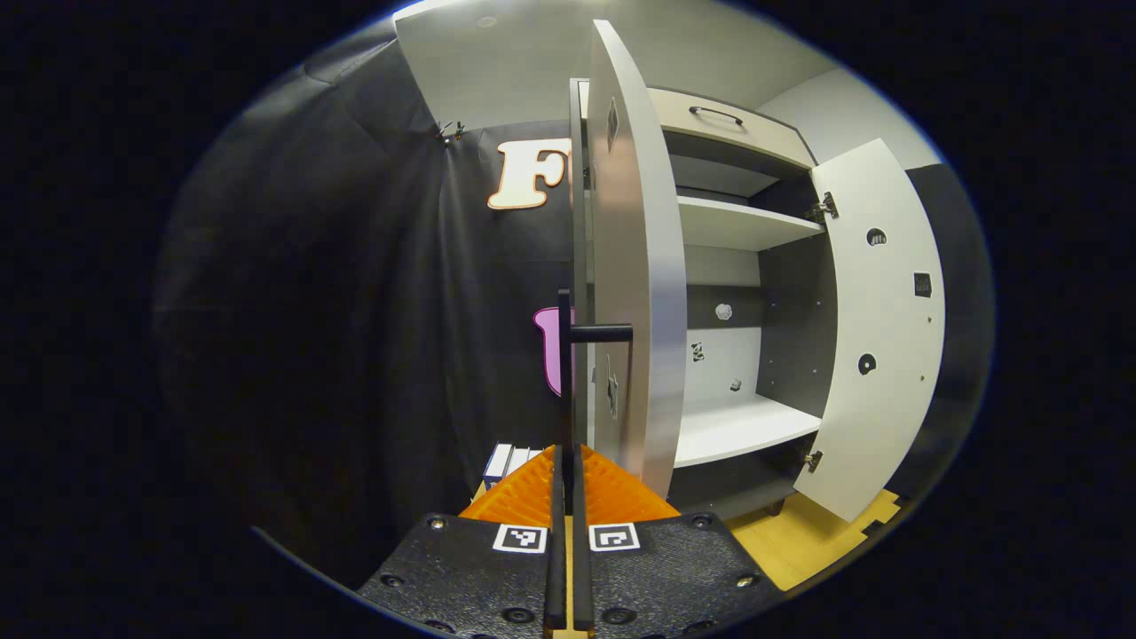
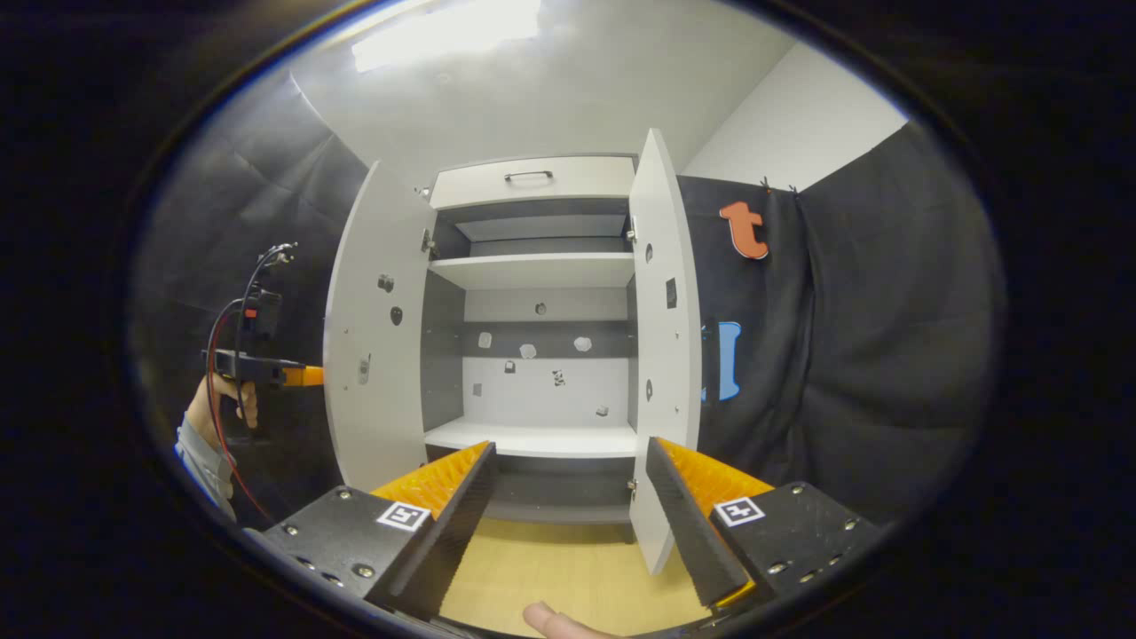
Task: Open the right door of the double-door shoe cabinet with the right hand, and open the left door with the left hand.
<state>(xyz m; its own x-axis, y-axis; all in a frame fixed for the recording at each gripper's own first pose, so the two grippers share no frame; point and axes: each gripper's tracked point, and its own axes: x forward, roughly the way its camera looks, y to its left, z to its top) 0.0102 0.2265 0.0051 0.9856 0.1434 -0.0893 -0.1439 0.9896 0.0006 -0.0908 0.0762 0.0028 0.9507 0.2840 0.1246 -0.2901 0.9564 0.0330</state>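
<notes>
In the left gripper view, going from the left of the frame, the dark booth cloth gives way near the centre to the left door (image 1: 641,293) of the shoe cabinet (image 1: 745,226), seen almost edge-on and swung well out. Its black bar handle (image 1: 565,390) runs down into the left tongs (image 1: 568,497) at the bottom centre, whose two fingers are clamped together on it. Further right the open carcass shows a bare upper shelf (image 1: 741,224) and a bottom shelf (image 1: 737,426), and at the right of the frame the right door (image 1: 879,328) stands wide open on its hinges above the yellow floor (image 1: 799,541). In the right gripper view, a hand (image 2: 217,408) at the left edge holds the other gripper against the outer face of the left door (image 2: 373,346); the cabinet interior sits mid-frame, and the right door (image 2: 666,346) stands open just right of centre. The right tongs (image 2: 568,497) at the bottom are spread apart, holding nothing, well short of the cabinet. Both doors look open, so I judge the task nearly or fully done. The doors look like stiff, light board panels that swing freely on their hinges; the slim rigid handle is the sensible place to grip, pulled along the hinge arc, since its smooth bar could slip under a sideways tug.
</notes>
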